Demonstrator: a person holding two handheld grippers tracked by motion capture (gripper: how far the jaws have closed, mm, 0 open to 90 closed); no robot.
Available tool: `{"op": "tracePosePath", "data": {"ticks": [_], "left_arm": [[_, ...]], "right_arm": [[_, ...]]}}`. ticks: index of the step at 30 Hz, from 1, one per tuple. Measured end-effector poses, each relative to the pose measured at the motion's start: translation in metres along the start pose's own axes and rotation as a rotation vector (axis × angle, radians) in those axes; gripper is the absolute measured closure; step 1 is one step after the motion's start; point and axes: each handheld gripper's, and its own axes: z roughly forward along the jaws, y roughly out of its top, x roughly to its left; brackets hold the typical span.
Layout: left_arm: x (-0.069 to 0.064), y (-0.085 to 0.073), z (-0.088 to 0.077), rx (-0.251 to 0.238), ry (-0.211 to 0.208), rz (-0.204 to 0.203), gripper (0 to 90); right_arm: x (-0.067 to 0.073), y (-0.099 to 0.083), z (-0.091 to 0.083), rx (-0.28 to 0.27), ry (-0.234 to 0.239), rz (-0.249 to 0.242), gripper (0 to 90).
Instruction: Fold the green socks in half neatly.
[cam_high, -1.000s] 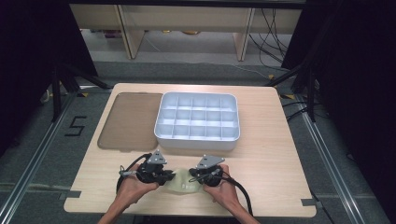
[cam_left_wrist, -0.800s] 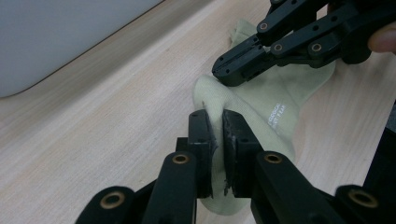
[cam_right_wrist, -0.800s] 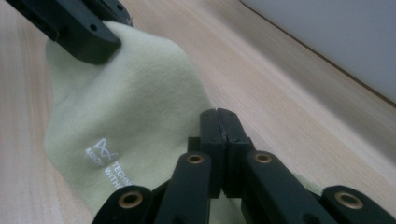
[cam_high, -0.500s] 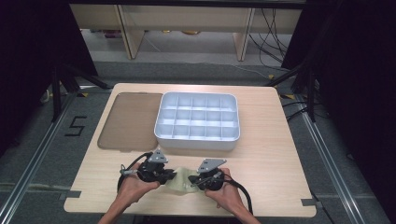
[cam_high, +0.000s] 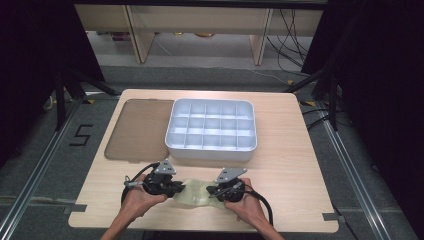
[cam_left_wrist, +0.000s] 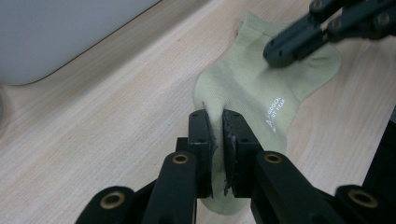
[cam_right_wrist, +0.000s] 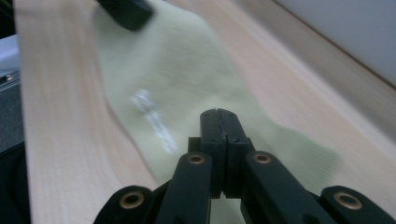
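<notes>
Both grippers have drawn slightly apart, stretching the pale green sock (cam_high: 196, 192) flat on the table (cam_high: 300, 165) near its front edge. Left gripper (cam_left_wrist: 215, 122) pinches one end; right gripper (cam_right_wrist: 219, 114) is clamped on the other (white lettering faces up). Behind sits a compartment tray (cam_high: 212, 129).
</notes>
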Motion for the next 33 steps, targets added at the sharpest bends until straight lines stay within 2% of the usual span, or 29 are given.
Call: {"op": "tracePosePath", "data": {"ticks": [1,2,3,6,8,9,11,12,14,16,17,19,20,21,22,23,26,27,28,32,33], "left_arm": [[0.0,0.0,0.0,0.0,0.0,0.0,82.3],[-0.001,0.0,-0.001,-0.004,-0.004,-0.012,82.3],[-0.001,0.0,-0.002,-0.001,-0.006,-0.006,82.2],[-0.001,0.001,-0.002,-0.001,-0.005,-0.007,82.2],[-0.001,0.002,-0.002,-0.003,-0.007,0.004,82.2],[-0.001,0.003,-0.001,-0.007,-0.005,0.002,82.2],[-0.003,0.004,-0.001,-0.006,-0.02,-0.008,82.1],[-0.003,0.004,-0.001,-0.006,-0.02,-0.008,82.1],[-0.006,0.007,0.001,-0.023,-0.045,-0.011,82.0],[-0.01,0.011,0.003,-0.027,-0.062,-0.001,82.0],[-0.014,0.013,0.006,-0.039,-0.067,-0.015,81.9],[-0.017,0.015,0.008,-0.044,-0.072,-0.015,81.9],[-0.018,0.018,0.009,-0.037,-0.072,0.003,81.9],[-0.02,0.023,0.012,-0.04,-0.085,0.013,82.0],[-0.02,0.023,0.012,-0.04,-0.085,0.013,82.0],[-0.022,0.025,0.015,-0.05,-0.089,-0.008,82.0],[-0.024,0.034,0.023,-0.053,-0.107,-0.003,82.0],[-0.026,0.035,0.025,-0.052,-0.108,-0.016,82.0],[-0.026,0.036,0.026,-0.05,-0.111,-0.003,82.0],[-0.029,0.038,0.031,-0.04,-0.114,0.006,82.0],[-0.03,0.038,0.031,-0.038,-0.114,-0.004,82.0]], "right_arm": [[-0.003,-0.001,-0.004,-0.004,0.0,0.017,90.0],[-0.007,-0.002,-0.007,-0.007,-0.015,0.014,90.0],[-0.01,-0.003,-0.011,-0.009,-0.017,0.02,90.0],[-0.015,-0.006,-0.017,0.006,-0.008,0.029,90.0],[-0.015,-0.008,-0.017,0.022,-0.01,0.025,90.0],[-0.015,-0.012,-0.012,0.049,-0.003,0.019,90.0],[-0.013,-0.014,-0.008,0.06,0.003,0.032,90.0],[-0.012,-0.014,-0.006,0.05,0.001,0.022,90.0],[-0.012,-0.014,-0.005,0.046,0.002,0.018,90.0],[-0.012,-0.014,-0.005,0.046,0.004,0.021,90.0],[-0.012,-0.013,-0.005,0.048,0.014,0.034,90.0],[-0.012,-0.014,-0.005,0.046,0.015,0.036,90.0],[-0.012,-0.014,-0.004,0.043,0.008,0.025,90.0],[-0.011,-0.013,-0.004,0.058,0.027,0.039,90.0],[-0.011,-0.013,-0.004,0.058,0.027,0.039,90.0],[-0.011,-0.013,-0.004,0.055,0.03,0.04,90.0],[-0.013,-0.013,-0.004,0.054,0.045,0.041,90.0],[-0.013,-0.013,-0.004,0.055,0.053,0.049,90.0],[-0.013,-0.013,-0.004,0.054,0.058,0.05,90.0],[-0.016,-0.012,-0.006,0.041,0.062,0.061,89.5],[-0.018,-0.011,-0.009,0.03,0.063,0.07,89.4]]}}
